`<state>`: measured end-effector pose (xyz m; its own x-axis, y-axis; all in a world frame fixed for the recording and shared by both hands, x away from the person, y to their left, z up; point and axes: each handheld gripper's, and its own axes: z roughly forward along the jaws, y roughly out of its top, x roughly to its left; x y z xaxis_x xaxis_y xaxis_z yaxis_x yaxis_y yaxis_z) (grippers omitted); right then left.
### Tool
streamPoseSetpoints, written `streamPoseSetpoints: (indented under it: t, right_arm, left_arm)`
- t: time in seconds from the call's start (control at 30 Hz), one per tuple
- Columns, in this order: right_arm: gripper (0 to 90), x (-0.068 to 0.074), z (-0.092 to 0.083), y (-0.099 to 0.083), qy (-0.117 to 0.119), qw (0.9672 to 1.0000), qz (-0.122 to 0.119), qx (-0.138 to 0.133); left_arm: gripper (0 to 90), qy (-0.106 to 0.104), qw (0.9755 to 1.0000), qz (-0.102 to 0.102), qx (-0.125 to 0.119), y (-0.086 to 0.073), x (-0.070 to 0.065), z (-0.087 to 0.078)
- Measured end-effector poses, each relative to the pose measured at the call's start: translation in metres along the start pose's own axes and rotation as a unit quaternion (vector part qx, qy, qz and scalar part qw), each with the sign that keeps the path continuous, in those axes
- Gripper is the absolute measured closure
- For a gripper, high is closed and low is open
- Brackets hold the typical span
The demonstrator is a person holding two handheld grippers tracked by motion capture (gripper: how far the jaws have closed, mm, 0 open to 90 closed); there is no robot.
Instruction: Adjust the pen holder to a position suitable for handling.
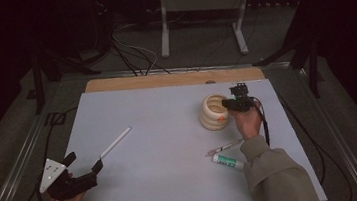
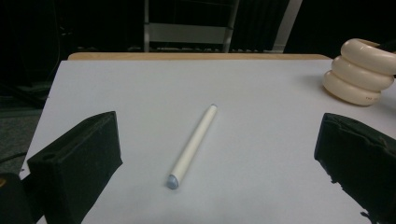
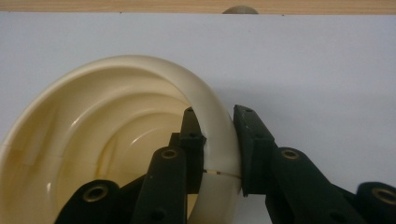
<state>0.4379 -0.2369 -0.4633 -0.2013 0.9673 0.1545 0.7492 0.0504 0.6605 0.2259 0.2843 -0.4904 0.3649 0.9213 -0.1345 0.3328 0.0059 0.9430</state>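
Note:
A cream pot point(image 1: 212, 113) made of stacked rings stands on the right half of the white table point(image 1: 176, 191). My right gripper point(image 1: 228, 104) comes at it from the right and is shut on its rim. In the right gripper view one jaw sits inside the pot point(image 3: 93, 140) and the other outside, and my right gripper point(image 3: 218, 122) has both pads pressing on the wall. My left gripper point(image 1: 84, 160) rests open at the near left. A white stick point(image 1: 115, 142) lies just beyond it. In the left gripper view the stick point(image 2: 194, 144) lies between the wide jaws of my left gripper point(image 2: 219, 156), touching neither.
A thin clear pen point(image 1: 224, 148) and a white tube with a green label point(image 1: 228, 161) lie near the right forearm. A wooden strip point(image 1: 164, 79) borders the table's far edge. Cables and a metal stand point(image 1: 201, 2) are on the floor behind.

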Motion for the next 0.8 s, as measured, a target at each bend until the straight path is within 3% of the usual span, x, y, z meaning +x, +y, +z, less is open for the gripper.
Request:
streamPoseSetpoints:
  t: [0.1,0.47,0.8]
  right_arm:
    - [75.3,0.001,-0.002,0.000,0.005,1.0000,0.006,0.001]
    - [75.4,0.017,-0.011,0.002,0.031,0.9994,-0.010,-0.010]
    - [75.4,0.046,-0.017,0.000,0.059,0.9973,-0.043,-0.011]
  left_arm:
    - [1.0,0.000,1.0000,0.000,0.000,0.000,0.000,0.000]
    - [1.0,0.000,1.0000,0.000,0.001,0.000,0.000,0.000]
    - [1.0,0.000,1.0000,0.000,0.001,0.000,0.000,0.000]
